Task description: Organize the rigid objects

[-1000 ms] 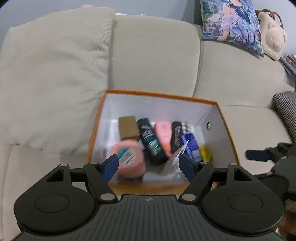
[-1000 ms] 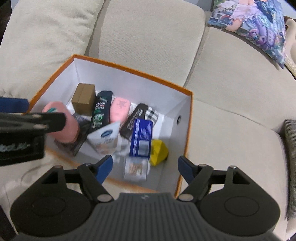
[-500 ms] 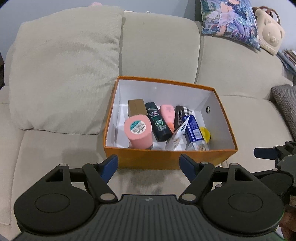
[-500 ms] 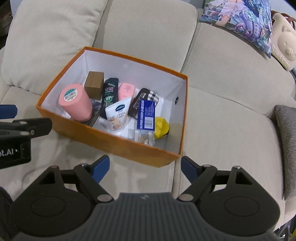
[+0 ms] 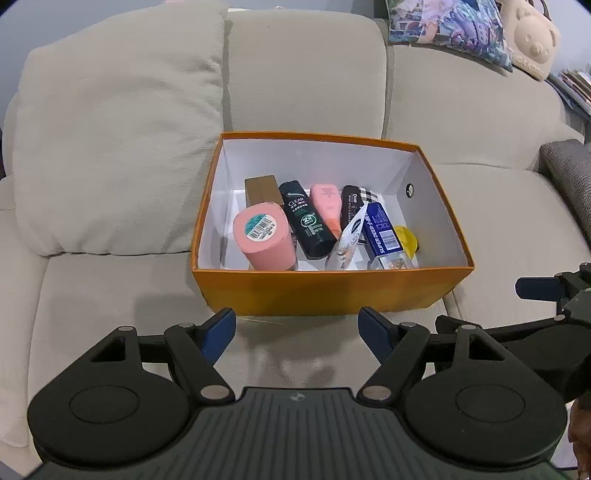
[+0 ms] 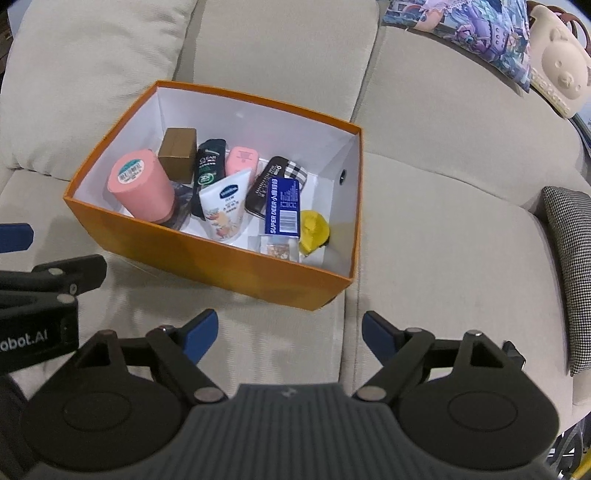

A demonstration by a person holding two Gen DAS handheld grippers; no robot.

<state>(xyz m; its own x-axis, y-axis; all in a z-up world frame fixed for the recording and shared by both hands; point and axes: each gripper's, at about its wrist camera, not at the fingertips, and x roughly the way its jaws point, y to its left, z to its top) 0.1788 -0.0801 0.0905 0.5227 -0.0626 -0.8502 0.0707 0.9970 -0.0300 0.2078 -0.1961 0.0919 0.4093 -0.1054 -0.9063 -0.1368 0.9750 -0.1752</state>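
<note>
- Orange cardboard box (image 5: 332,291) on the sofa – light, stiff; take its side walls
- Left gripper (image 5: 297,326) and right gripper (image 6: 290,328) before the box – both wide apart, empty

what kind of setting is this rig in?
Looks like a home living room: a beige sofa with a loose back cushion, a printed throw pillow, and an orange box of toiletries on the seat.

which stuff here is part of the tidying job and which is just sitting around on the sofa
Part of the job: orange box, pink roll, brown carton, dark shampoo bottle, white tube, blue packet, yellow thing.

Just lying about: beige cushion, printed pillow, bear bag.
</note>
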